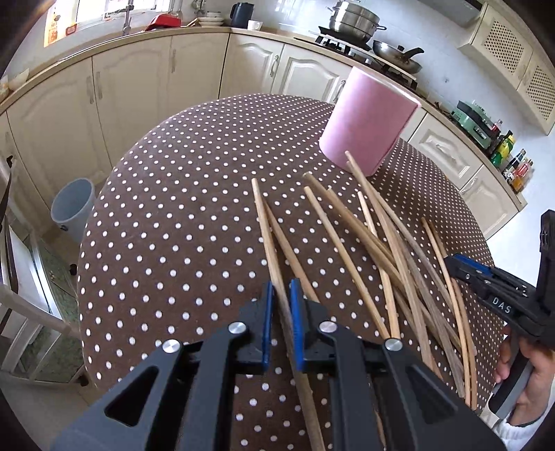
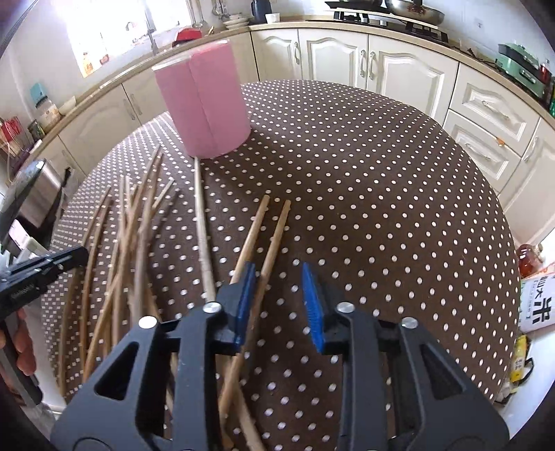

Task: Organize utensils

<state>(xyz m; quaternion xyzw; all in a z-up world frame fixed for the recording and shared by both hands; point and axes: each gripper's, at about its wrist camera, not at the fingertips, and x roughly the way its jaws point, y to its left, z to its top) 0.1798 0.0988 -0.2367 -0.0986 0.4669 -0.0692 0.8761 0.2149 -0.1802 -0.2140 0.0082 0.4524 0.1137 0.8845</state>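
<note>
One chopstick in left gripper.

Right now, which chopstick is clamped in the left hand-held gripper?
The leftmost chopstick, running between the left hand-held gripper's shut blue pads; the others lie loose in the pile to its right.

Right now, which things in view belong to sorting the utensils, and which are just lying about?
Part of the job:
- loose chopsticks on the dotted table
- pink holder
- chopstick clamped in the left tongs
- right tongs, a chopstick between them

Lying about:
- grey bin
- steel pot
- frying pan
- bottles
</note>
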